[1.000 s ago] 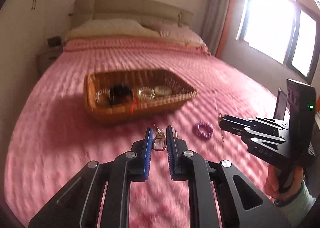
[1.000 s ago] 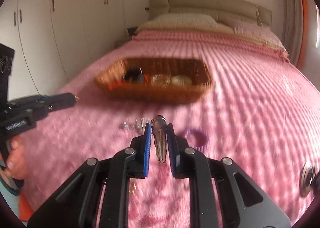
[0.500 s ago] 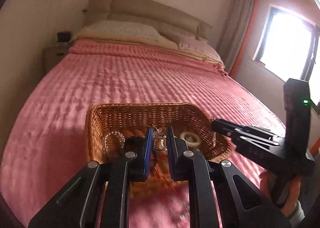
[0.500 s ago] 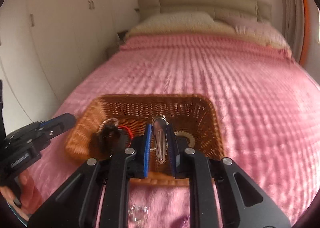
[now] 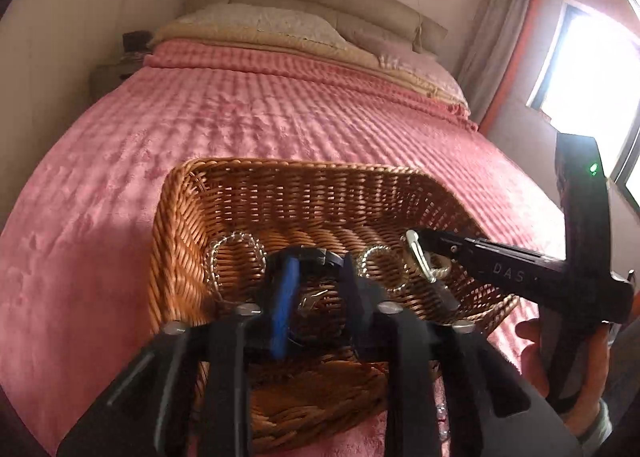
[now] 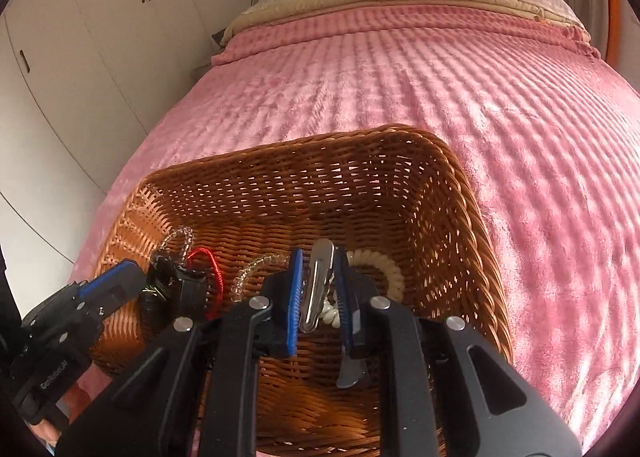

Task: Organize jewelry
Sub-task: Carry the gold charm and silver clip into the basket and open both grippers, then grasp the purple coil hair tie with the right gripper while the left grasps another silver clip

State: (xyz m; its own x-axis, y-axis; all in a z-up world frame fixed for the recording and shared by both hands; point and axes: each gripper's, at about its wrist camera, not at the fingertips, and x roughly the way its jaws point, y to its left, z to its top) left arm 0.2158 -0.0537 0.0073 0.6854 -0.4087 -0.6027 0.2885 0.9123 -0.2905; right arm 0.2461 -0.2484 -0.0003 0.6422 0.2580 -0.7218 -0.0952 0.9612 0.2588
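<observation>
Left gripper (image 5: pixel 318 261): the blue-padded fingers (image 5: pixel 283 309) stand apart with nothing clamped between them, and are lowered inside the brown rectangular wicker basket (image 5: pixel 188 225). A small silvery trinket (image 5: pixel 310 303) shows in the gap, clear of both pads (too blurred to identify, and whether it rests on the basket floor cannot be told). Right gripper (image 6: pixel 319 253): the pads are closed on a long silver metal hair clip (image 6: pixel 318 285), which stands roughly upright between them with its rounded end above the fingertips. This gripper is also inside the basket, on its right-hand side. The left wrist view confirms the clip at the tip of the right gripper, over the basket interior. Basket contents noted: a clear beaded bracelet (image 5: pixel 236 257) against the left part of the floor, a black band-like item (image 5: pixel 304 253) just beyond the left fingertips, a clear coiled ring (image 5: pixel 380 263) beside it, a cream spiral hair tie (image 6: pixel 386 271) just behind the held clip, and a loop of red cord (image 6: pixel 210 263) touching the black item near the left gripper's tip. The basket sits on a pink ribbed bedspread (image 6: pixel 440 77) covering the bed. Cream pillows (image 5: pixel 260 23) lie at the headboard end, well apart from the basket.
</observation>
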